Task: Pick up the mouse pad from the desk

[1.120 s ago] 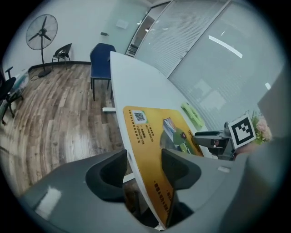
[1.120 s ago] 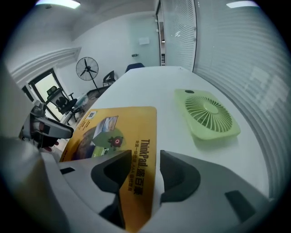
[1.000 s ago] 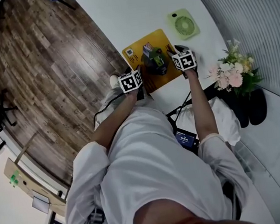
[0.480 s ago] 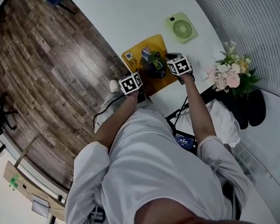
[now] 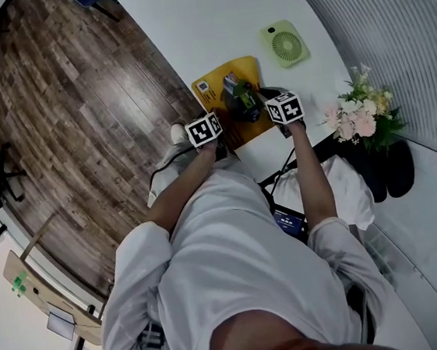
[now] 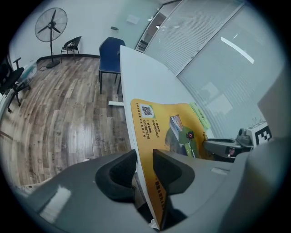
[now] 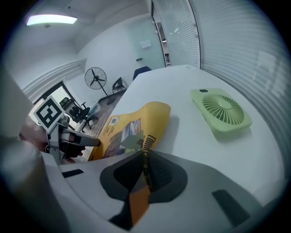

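Between the right tongs [image 7: 144, 160], pinching one edge, and the left tongs [image 6: 144, 160], closing around another, a yellow mouse pad [image 7: 136, 122] bends, likely light, floppy, best held by its edges.

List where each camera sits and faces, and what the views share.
Head view: on the person's head, facing steeply down at desk and mouse pad; torso, both arms show.
Left gripper view: on the left gripper, facing along the desk edge toward a blue chair; jaws closing around the pad's edge.
Right gripper view: on the right gripper, facing across the desk past a green fan; jaws pinch the pad.
Shared: the mouse pad.
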Available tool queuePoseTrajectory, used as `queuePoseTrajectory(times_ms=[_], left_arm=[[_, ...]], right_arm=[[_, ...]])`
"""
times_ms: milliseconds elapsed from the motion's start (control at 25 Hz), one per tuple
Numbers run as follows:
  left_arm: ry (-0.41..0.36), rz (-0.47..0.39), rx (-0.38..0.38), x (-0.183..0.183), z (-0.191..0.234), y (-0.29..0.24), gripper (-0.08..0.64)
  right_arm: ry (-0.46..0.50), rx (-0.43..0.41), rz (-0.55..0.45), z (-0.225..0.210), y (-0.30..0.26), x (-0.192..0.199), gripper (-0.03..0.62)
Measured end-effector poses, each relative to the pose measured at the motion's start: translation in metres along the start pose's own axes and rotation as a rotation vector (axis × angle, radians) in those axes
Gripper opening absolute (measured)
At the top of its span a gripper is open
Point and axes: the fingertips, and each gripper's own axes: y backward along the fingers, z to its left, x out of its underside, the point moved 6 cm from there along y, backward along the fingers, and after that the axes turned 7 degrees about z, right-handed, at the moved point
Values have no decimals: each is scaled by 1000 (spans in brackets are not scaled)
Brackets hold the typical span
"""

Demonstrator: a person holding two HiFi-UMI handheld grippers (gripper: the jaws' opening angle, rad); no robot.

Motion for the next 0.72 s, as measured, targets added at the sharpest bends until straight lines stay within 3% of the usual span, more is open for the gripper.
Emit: queuePoseTrajectory(times_ms=[240, 400, 520, 560, 680, 720], left_arm=[[-3, 26, -8, 2, 1, 14, -8], [-36, 47, 10, 10, -2, 14, -8], [-40, 7, -13, 9, 1, 15, -5], [-38, -4, -12, 9, 1, 13, 3], [-24, 23, 54, 13, -6, 1, 190], [-27, 32, 57, 13, -9, -2, 217]], right_arm=[[18, 1, -22, 5, 11, -2, 32], [9, -1, -30, 6, 13, -1, 34], [11, -7, -23, 7, 12, -1, 34], [18, -10, -17, 7, 12, -2, 34], [49, -8, -2, 10, 11, -3, 34], [54, -6, -2, 11, 10, -4, 34]])
